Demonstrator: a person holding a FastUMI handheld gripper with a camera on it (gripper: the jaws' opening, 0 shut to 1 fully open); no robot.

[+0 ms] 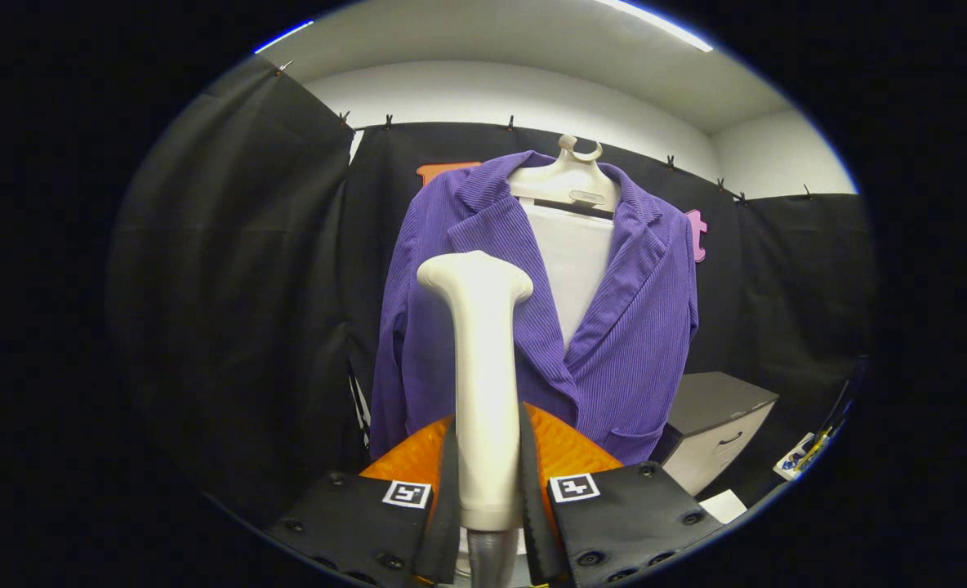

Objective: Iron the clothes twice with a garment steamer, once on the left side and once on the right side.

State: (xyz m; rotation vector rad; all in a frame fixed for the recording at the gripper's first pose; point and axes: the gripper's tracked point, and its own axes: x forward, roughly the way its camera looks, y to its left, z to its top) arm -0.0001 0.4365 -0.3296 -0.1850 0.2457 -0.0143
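Tongs (487,482) grip the handle of a cream garment steamer (482,384), one finger pressing on each side of it, so the steamer stands upright between them with its rounded head rising ahead. Beyond the steamer's head hangs a purple ribbed jacket (639,327) on a pale plastic hanger (569,184), against the booth's black cloth wall (230,286). The jacket hangs open at the front, showing a white panel (577,261) between its lapels, and a patch pocket (635,445) sits low on its right side. The steamer's head lies over the jacket's left front, just below the left lapel; whether it touches the fabric cannot be told. Low and to the right of the jacket, farther off, stands a small grey cabinet (716,425) with a white drawer front and a dark handle. Above the cloth wall a white wall and ceiling show, with strip lights (655,23) overhead.
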